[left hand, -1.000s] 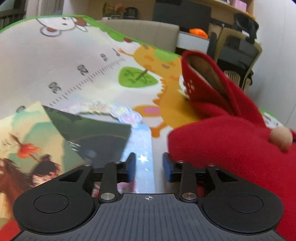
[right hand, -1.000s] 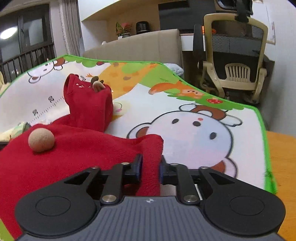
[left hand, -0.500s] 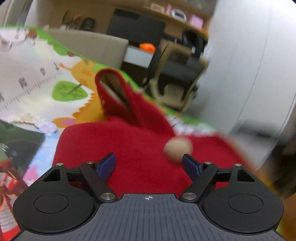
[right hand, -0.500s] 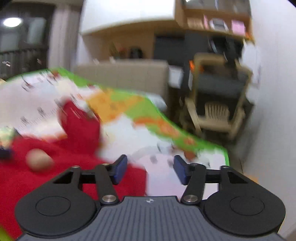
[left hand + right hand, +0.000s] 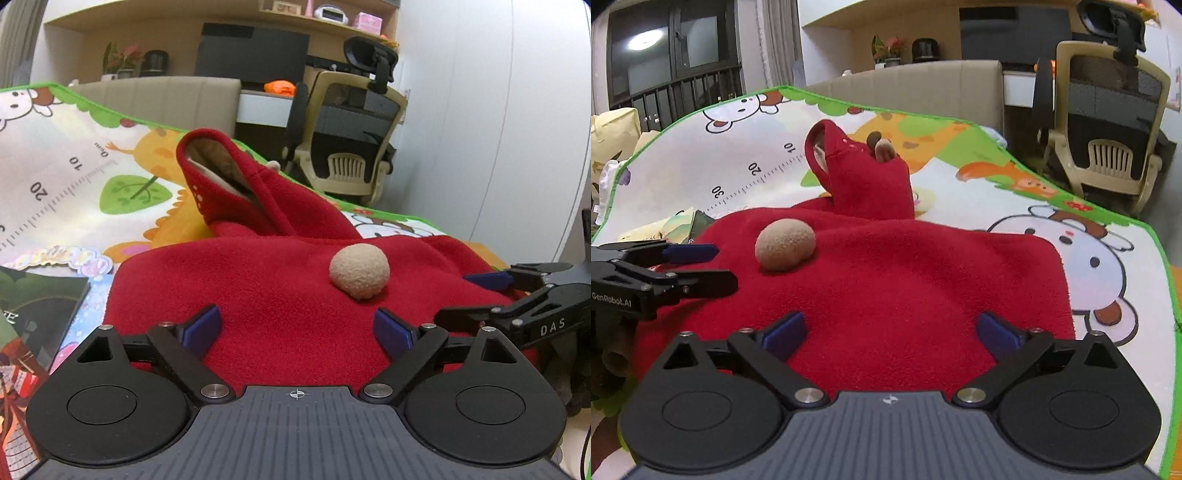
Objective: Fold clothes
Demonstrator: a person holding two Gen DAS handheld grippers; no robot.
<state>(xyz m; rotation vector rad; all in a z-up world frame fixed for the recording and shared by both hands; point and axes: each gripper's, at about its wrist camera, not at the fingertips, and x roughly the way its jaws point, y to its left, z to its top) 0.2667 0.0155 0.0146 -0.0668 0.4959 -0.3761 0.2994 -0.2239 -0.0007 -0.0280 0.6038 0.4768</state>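
The red fleece garment (image 5: 280, 295) lies spread on the cartoon-print play mat (image 5: 74, 155), directly ahead of both your grippers. A beige pom-pom (image 5: 359, 270) sits on its upper surface, toward the centre. At the far end the hood (image 5: 221, 184) stands raised, its opening showing a pale lining; in the right wrist view a small brown ear piece (image 5: 881, 147) sits on top of it.

Your left gripper (image 5: 297, 330) is over the near edge of the garment. Its jaws are wide apart, with red fabric visible between the blue pads (image 5: 202, 328) and nothing clamped. Whether the pads touch the fleece cannot be told.

Your right gripper (image 5: 890, 330) is in the same condition: jaws wide apart above the near portion of the garment, nothing gripped. Each gripper appears at the edge of the other's view, side by side and near each other.

Left of the garment, printed picture books (image 5: 33, 325) lie on the mat, just beside the red fabric. Beyond the mat stand a beige sofa back (image 5: 923, 85) and an office chair (image 5: 351, 140). A potted plant (image 5: 886, 50) sits behind the sofa.
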